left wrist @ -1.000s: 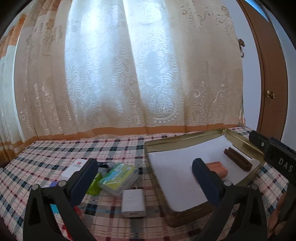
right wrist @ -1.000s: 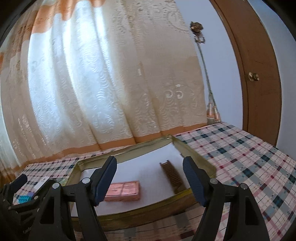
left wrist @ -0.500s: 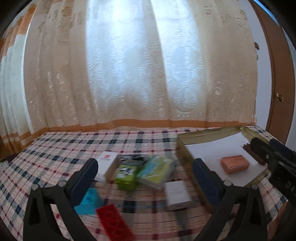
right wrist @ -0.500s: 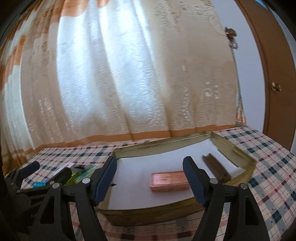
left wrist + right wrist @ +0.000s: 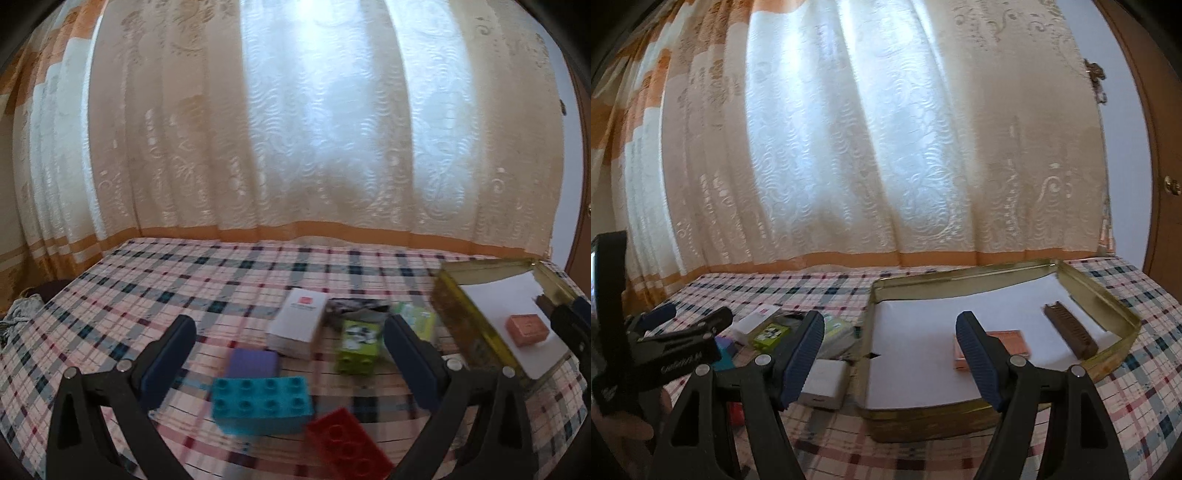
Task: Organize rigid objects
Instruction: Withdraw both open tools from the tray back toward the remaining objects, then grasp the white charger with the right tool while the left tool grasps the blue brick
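Left wrist view: a teal brick (image 5: 261, 403), red brick (image 5: 347, 448), purple block (image 5: 252, 363), white box (image 5: 297, 322) and green block (image 5: 357, 346) lie loose on the plaid cloth (image 5: 147, 295), slightly blurred. The left gripper (image 5: 291, 356) hangs spread above them, holding nothing. The right gripper (image 5: 890, 352), also spread, faces the gold tin (image 5: 1108, 306), which holds an orange block (image 5: 1008, 341) and what looks like a brown comb (image 5: 1069, 334).

- My left gripper (image 5: 288, 354) is spread wide, both blue-padded fingers (image 5: 168, 360) apart with nothing between them.
- It hovers low and level, tilted slightly downward.
- My right gripper (image 5: 890, 354) is also spread wide and holds nothing.
- In the right wrist view the left gripper (image 5: 676, 332) shows at the left edge, just beside and a little ahead of the right one, with my hand (image 5: 624, 432) behind it.
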